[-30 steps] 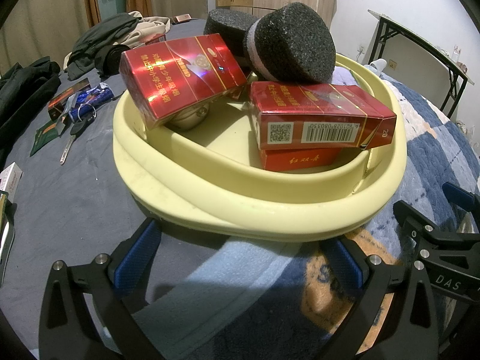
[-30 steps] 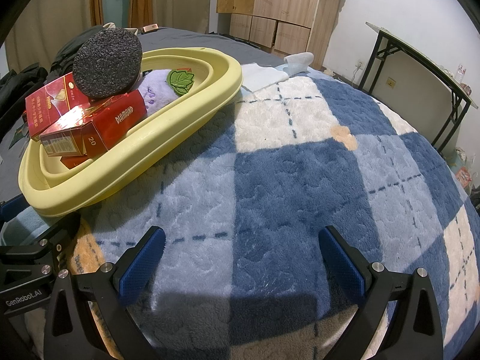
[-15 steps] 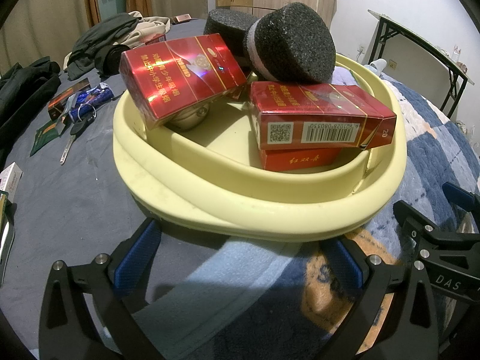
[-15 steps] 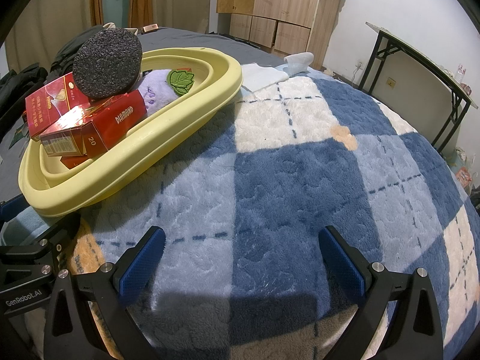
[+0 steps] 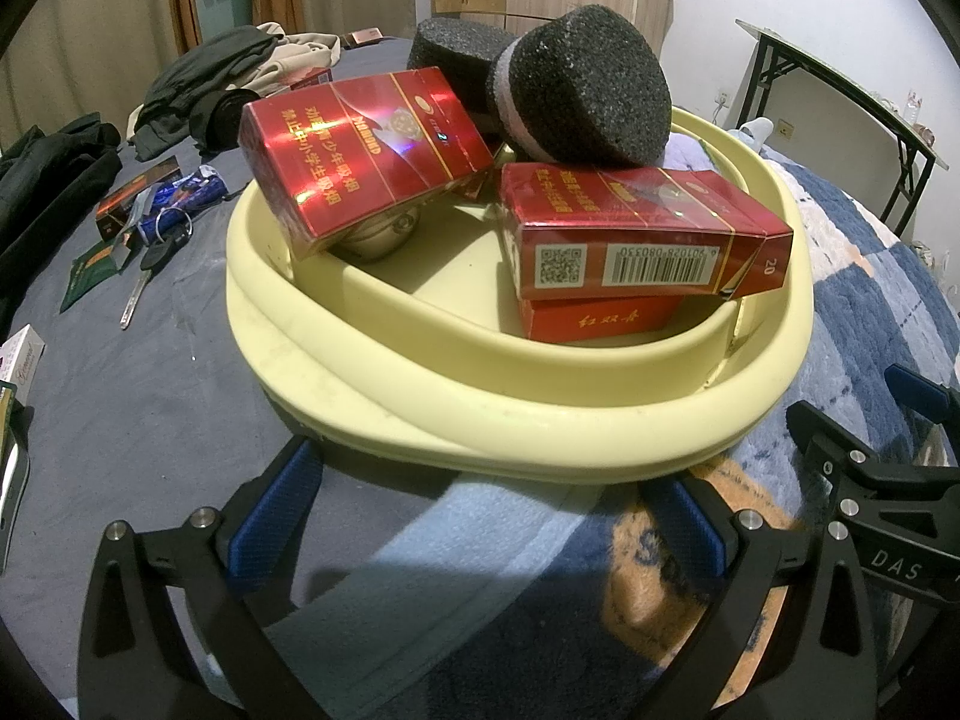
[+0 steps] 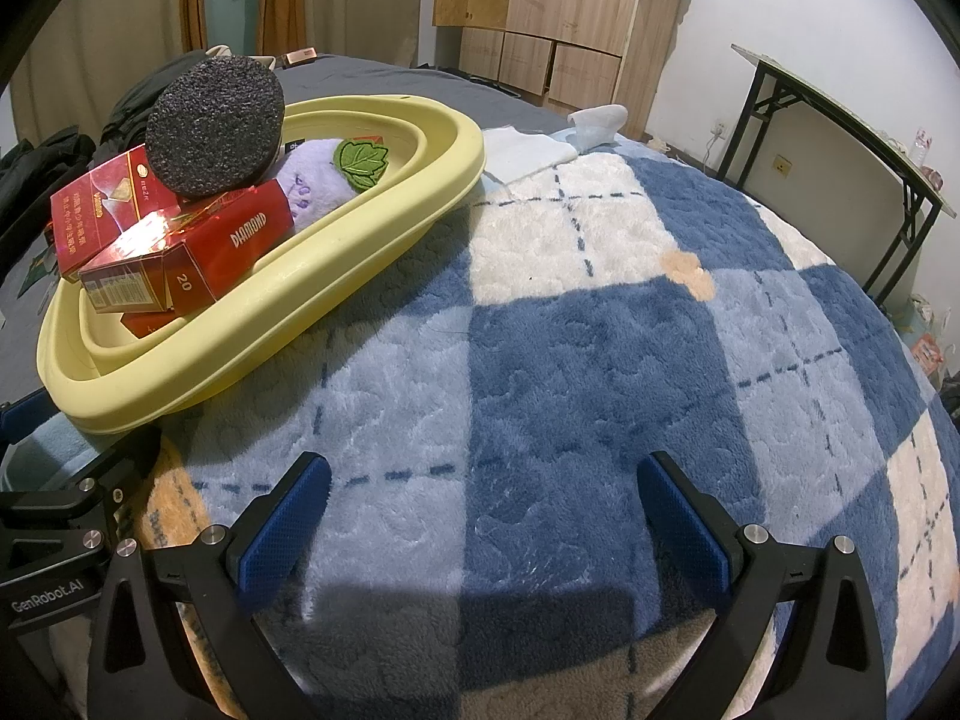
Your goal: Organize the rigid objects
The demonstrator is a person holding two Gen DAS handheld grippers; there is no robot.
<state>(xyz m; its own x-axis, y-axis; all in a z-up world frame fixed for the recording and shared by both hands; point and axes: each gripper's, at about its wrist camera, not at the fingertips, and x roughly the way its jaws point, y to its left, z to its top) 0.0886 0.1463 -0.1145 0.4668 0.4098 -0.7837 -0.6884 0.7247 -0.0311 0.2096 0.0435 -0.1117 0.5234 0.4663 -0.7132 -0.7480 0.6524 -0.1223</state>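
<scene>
A pale yellow basin (image 5: 540, 420) sits on the bed just ahead of my left gripper (image 5: 480, 516), which is open and empty. The basin holds several red cigarette boxes (image 5: 636, 240), two dark foam pucks (image 5: 588, 96) and a silver round object (image 5: 384, 234). In the right wrist view the basin (image 6: 336, 276) lies at the left, with a purple plush (image 6: 312, 180) bearing a green leaf patch (image 6: 360, 162). My right gripper (image 6: 480, 516) is open and empty over the blue checked blanket (image 6: 600, 360).
Left of the basin on the grey sheet lie a key (image 5: 144, 276), small packets (image 5: 120, 204) and dark clothes (image 5: 204, 90). A white box (image 5: 18, 354) sits at the left edge. A folding table (image 6: 840, 114) and wooden cabinets (image 6: 540, 12) stand behind the bed.
</scene>
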